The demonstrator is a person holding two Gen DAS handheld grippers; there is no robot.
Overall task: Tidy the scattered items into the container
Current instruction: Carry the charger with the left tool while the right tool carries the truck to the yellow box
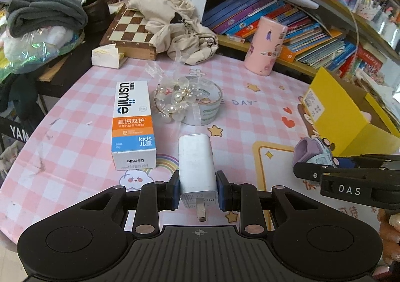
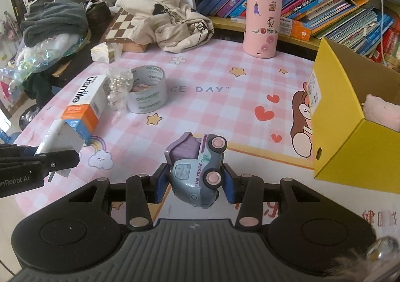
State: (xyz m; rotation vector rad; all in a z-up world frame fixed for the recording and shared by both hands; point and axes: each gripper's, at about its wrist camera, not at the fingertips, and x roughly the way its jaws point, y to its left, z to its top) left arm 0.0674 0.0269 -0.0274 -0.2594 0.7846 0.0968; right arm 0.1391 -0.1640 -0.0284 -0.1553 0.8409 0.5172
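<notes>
Over pink checked tablecloth (image 1: 225,77), left hand-held gripper (image 1: 198,190) clamps white charger (image 1: 196,164); right hand-held gripper (image 2: 196,182) clamps toy truck (image 2: 197,169).

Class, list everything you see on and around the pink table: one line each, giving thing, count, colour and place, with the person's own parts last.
Toothpaste box: 1, white, orange, blue; lying left on the table.
Tape roll: 1, grey-white; centre.
Pearl hair accessory: 1, white; leaning on the tape roll.
Pink cylinder: 1; upright, far side.
Yellow box: 1; open, right edge.
Chessboard: 1, brown-cream; far left.
Cream garment: 1; on the chessboard.
Books: many, mixed colours; shelf behind.
Charger: 1, white; in the left tool.
Toy truck: 1, grey-purple; in the right tool.
</notes>
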